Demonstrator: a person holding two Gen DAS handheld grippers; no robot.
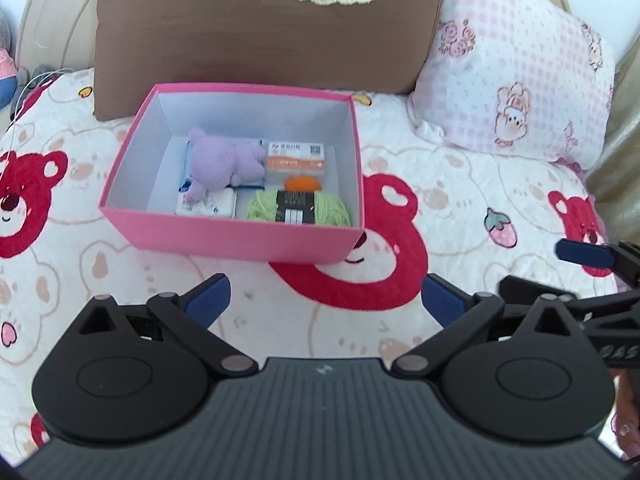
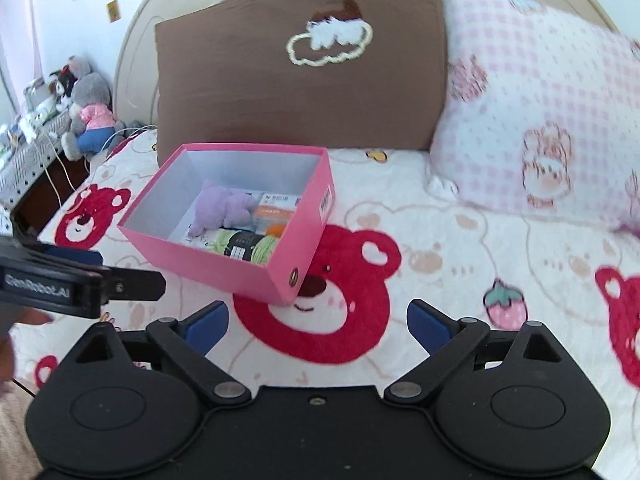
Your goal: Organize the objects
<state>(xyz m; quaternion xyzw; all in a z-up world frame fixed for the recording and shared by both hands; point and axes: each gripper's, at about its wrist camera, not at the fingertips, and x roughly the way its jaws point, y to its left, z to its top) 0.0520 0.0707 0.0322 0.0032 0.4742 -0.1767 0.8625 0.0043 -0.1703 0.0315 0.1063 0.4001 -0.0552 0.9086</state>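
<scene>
The pink box is set on the bedspread, its far rim just before the brown cushion, with a plush, yarn and packets inside. Both the left gripper and right gripper are spread wide with nothing between them, over bare bedspread short of the box's near wall.

We see a pink box holding a lilac plush toy and green yarn, on white bedding patterned with red bears, before a brown pillow
</scene>
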